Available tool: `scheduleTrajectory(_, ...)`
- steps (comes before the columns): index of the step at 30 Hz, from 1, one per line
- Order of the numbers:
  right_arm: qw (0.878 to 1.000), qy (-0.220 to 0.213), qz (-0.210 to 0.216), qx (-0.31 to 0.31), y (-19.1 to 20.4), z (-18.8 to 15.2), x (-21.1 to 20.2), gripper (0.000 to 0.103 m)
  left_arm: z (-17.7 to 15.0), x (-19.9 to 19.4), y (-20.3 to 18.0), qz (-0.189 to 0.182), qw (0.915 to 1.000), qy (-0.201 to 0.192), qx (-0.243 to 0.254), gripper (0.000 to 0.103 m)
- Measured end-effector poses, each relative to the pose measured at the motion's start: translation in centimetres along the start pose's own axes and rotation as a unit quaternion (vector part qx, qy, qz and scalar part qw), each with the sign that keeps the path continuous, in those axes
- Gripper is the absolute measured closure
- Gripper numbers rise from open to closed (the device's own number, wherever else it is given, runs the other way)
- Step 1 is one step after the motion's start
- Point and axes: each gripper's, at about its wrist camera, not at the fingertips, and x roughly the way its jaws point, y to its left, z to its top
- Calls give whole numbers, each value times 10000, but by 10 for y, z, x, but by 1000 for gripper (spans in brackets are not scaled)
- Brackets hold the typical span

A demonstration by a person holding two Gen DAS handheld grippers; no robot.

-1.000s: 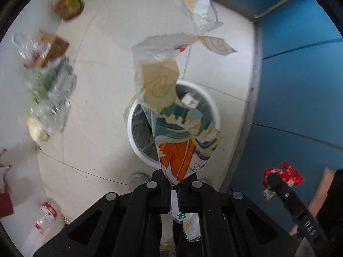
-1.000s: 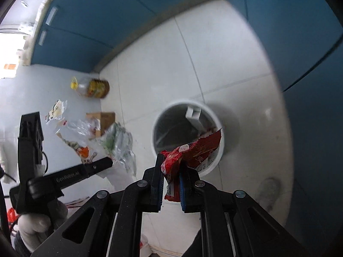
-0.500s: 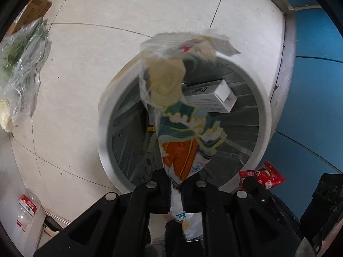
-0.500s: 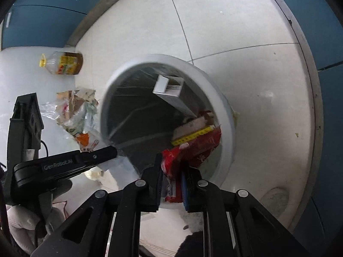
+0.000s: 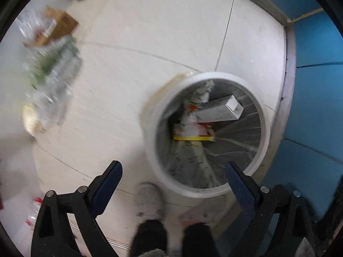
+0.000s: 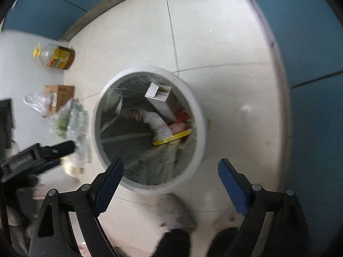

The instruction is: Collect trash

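A round white trash bin (image 5: 264,132) with a clear liner stands on the tiled floor; it also shows in the right wrist view (image 6: 200,115). Inside lie a white carton (image 5: 220,111), the colourful wrapper (image 5: 194,105) and a yellow-edged packet (image 6: 171,138). My left gripper (image 5: 173,171) is open and empty above the bin's near rim. My right gripper (image 6: 170,169) is open and empty above the bin. The left gripper's finger (image 6: 53,150) shows at the left of the right wrist view.
Loose trash lies on the floor left of the bin: an oil bottle (image 6: 55,56), a brown cardboard box (image 6: 62,93), clear plastic bags (image 5: 51,75) with green print. Blue cabinets (image 5: 317,85) border the floor on the right. The person's slippered feet (image 5: 149,201) stand close below.
Both grippers have opened. The colourful wrapper and the red wrapper have dropped into the bin. Both grippers have pulled back a little from the bin.
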Motion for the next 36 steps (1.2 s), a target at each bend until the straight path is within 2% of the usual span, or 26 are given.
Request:
scheduleTrajectory(3,9982,-169,-504,-289,13,-9,-27,0,-18,-41,-2,523,9966,-581,255,6)
scheduleTrajectory(7,9925,-391,-1003,-587,32,-24,-75,0,-44,-96,0,850,9891,-1113,451,6)
scheduleTrajectory(10,9904,-539,-1076,-677,46,-39,-124,0,-66,-142,1,854,9868,-1287,483,6)
scheduleTrajectory(16,9887,-824,-938,-835,77,-74,-236,0,-113,-236,1,649,9848,-1545,456,6)
scheduleTrajectory(22,9867,-1091,-740,-948,102,-118,-355,0,-161,-317,-3,415,9871,-1458,522,6)
scheduleTrajectory(25,9856,-1227,-652,-965,109,-139,-410,0,-185,-357,-5,340,9856,-1548,589,6)
scheduleTrajectory(31,9830,-1477,-479,-980,116,-177,-494,0,-221,-416,-11,202,9816,-1778,660,6)
scheduleTrajectory(36,9820,-1643,-278,-893,113,-198,-542,0,-243,-453,-19,155,9763,-2009,795,6)
